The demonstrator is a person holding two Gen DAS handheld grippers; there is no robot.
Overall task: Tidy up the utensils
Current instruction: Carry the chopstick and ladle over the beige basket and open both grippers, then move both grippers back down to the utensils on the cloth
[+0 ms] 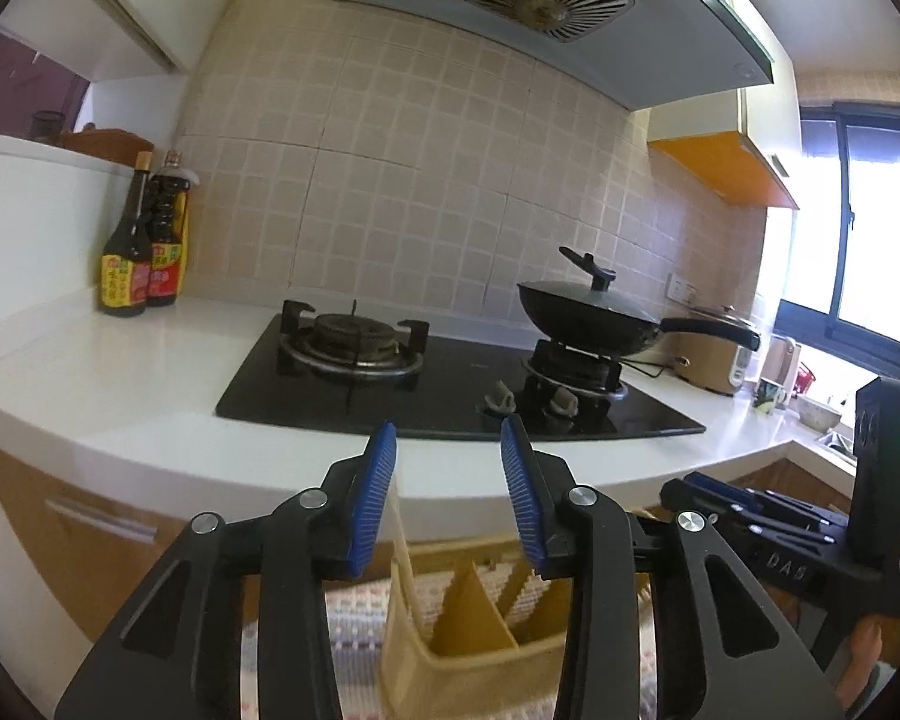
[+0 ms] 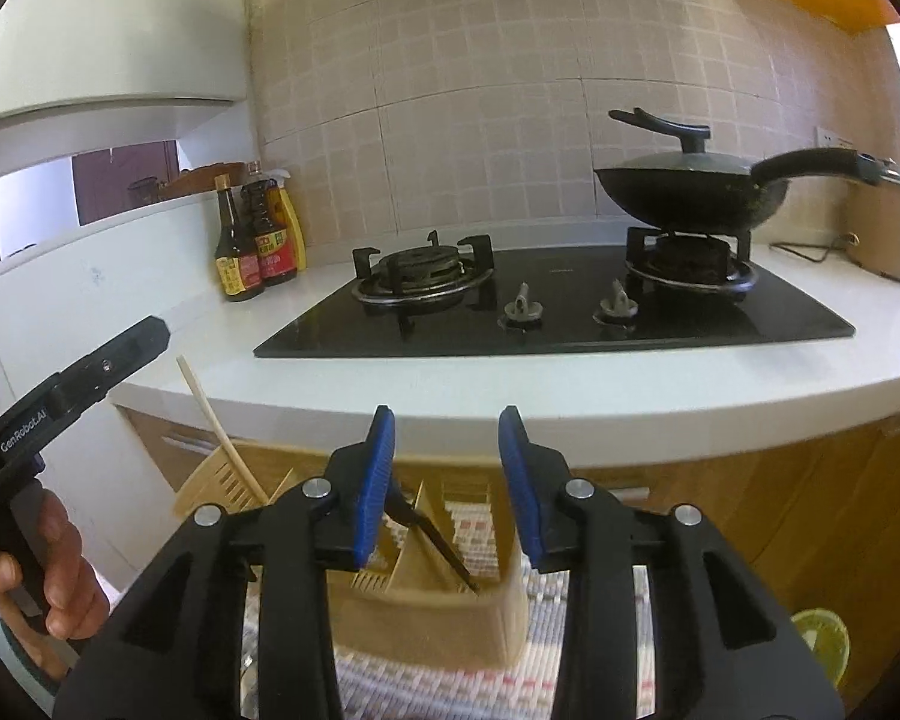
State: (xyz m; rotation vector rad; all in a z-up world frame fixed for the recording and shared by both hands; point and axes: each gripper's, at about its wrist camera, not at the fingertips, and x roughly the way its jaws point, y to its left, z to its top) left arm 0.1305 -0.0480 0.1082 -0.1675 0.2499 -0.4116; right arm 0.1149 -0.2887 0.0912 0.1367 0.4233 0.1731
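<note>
we find both grippers, left gripper [image 1: 449, 495] and right gripper [image 2: 447, 483], released and empty above the beige slotted plastic utensil caddy [image 2: 426, 606]; a pale chopstick [image 2: 219, 426] and dark utensil [image 2: 435, 543] stand inside. drop-off looks done; next, fetch another.

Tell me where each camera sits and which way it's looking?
Left wrist view: sits on the left gripper, looking forward over its open blue fingers at the stove and wok; the other gripper shows at the right edge.
Right wrist view: sits on the right gripper, facing the same stove; the left gripper and the hand holding it show on the left.
Both share: stove, wok, sauce bottles and the beige utensil holder below the grippers.
</note>
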